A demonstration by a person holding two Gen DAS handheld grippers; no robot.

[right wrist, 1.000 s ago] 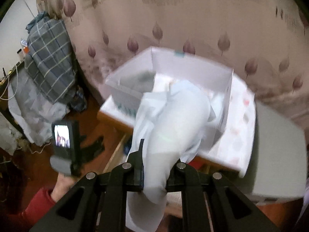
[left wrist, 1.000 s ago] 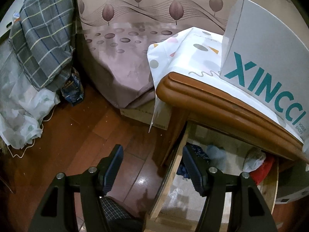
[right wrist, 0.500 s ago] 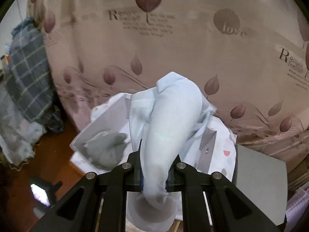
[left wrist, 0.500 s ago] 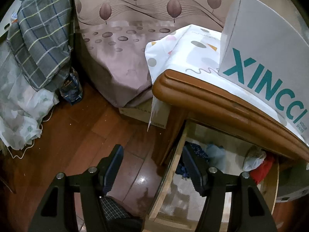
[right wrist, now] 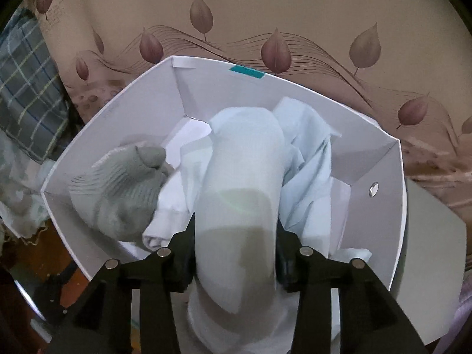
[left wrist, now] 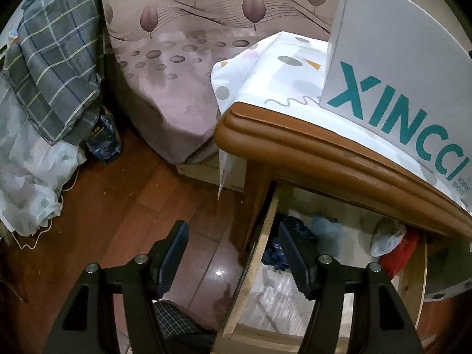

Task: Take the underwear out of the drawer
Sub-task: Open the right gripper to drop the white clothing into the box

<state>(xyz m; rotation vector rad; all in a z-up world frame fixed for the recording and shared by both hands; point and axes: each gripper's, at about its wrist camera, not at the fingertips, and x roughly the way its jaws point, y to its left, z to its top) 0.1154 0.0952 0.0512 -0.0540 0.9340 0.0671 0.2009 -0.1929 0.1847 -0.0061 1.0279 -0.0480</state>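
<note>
My right gripper (right wrist: 236,253) is shut on pale blue underwear (right wrist: 242,183) and holds it over the open white box (right wrist: 395,177) on the cabinet top. A grey rolled garment (right wrist: 118,185) lies in the box's left part, with white and pale blue cloth (right wrist: 309,159) beside it. My left gripper (left wrist: 231,253) is open and empty, hovering by the left front corner of the open wooden drawer (left wrist: 256,253). Inside the drawer are a dark blue garment (left wrist: 271,253), a pale blue one (left wrist: 327,227), a whitish bundle (left wrist: 386,236) and a red piece (left wrist: 398,253).
The wooden cabinet top (left wrist: 295,144) carries a patterned white cloth (left wrist: 277,73) and the box marked XINCCI (left wrist: 398,88). A leaf-print curtain (left wrist: 183,67) hangs behind. A plaid blanket (left wrist: 56,59) and a white sheet (left wrist: 26,177) are piled at the left on the wood floor (left wrist: 132,200).
My right gripper has carried the pale blue underwear up from the drawer and lowered it over the white box. My left gripper has drifted only slightly.
</note>
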